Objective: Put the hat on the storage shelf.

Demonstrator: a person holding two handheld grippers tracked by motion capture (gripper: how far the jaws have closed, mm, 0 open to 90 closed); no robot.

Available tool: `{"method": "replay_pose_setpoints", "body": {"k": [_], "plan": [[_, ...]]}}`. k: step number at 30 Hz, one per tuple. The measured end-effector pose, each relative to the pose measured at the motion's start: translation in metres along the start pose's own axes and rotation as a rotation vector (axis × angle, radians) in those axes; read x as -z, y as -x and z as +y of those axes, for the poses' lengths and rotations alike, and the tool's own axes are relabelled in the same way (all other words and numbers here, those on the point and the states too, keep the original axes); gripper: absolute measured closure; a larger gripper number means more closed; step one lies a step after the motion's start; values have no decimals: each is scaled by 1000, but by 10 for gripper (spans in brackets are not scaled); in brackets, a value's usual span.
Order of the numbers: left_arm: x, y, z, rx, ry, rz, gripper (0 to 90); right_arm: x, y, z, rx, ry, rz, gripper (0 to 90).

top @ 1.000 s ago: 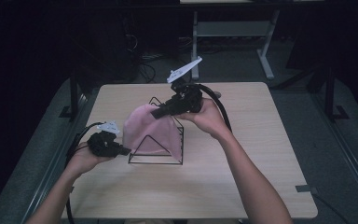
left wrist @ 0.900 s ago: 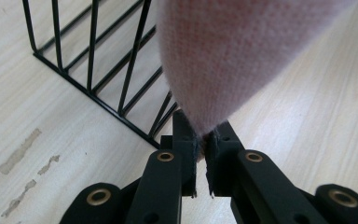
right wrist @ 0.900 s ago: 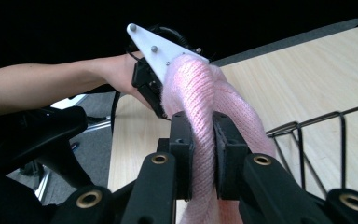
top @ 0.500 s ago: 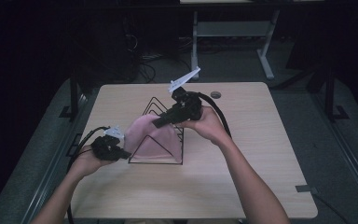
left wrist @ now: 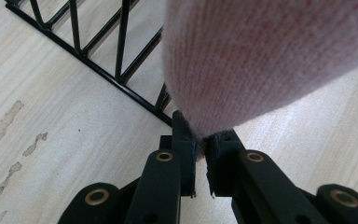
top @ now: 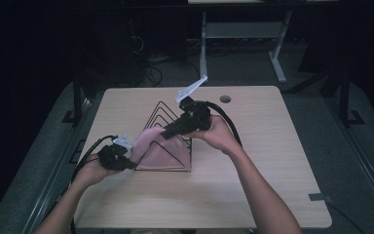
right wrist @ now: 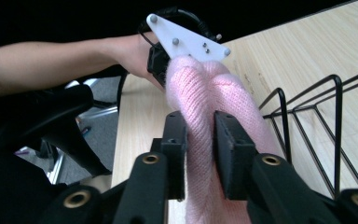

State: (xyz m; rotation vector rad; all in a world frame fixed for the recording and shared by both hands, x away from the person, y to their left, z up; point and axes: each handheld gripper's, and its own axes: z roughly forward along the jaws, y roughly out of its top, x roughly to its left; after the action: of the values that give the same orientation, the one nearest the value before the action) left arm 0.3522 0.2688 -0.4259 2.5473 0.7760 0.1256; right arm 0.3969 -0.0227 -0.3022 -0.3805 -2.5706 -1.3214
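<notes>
A pink knitted cloth (top: 163, 146) is draped over the near side of a black wire triangular rack (top: 165, 109) on the wooden table (top: 272, 161). My left gripper (top: 130, 157) is shut on the cloth's lower left edge, and the left gripper view shows the cloth (left wrist: 270, 56) pinched at its tips (left wrist: 201, 144). My right gripper (top: 165, 132) slants down from the right. Its jaws have just been opening, but a bunched fold of the cloth (right wrist: 214, 93) is still squeezed between them (right wrist: 200, 135).
The rack's wires (left wrist: 98, 70) run just beyond the left gripper's tips and pass to the right of the right gripper's jaws (right wrist: 317, 121). A round cable hole (top: 225, 99) sits at the table's far edge. A desk frame (top: 238, 34) stands behind the table.
The right gripper has come down toward the left with the cloth, so the rack's upper wires now show behind it. The left gripper has barely shifted.
</notes>
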Motion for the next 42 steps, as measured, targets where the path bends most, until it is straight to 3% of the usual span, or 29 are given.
{"method": "replay_pose_setpoints", "body": {"k": [2,16,20,29,34,42], "plan": [[-1,-1,0,-16,-18,5,835,-1,0,0,8,-6,-9,765],[-9,-4,-4,3,-26,7,827,-8,1,-11,1,-17,11,784],[-4,-7,-7,28,-15,0,746,-6,0,-13,-4,-15,4,703],[11,-5,-9,11,-5,15,654,14,-5,-23,-24,48,-47,555],[19,-3,-9,6,10,21,641,22,-5,-29,-23,50,-67,513],[26,-3,-11,19,29,17,609,42,-4,-48,-65,63,-120,473]]}}
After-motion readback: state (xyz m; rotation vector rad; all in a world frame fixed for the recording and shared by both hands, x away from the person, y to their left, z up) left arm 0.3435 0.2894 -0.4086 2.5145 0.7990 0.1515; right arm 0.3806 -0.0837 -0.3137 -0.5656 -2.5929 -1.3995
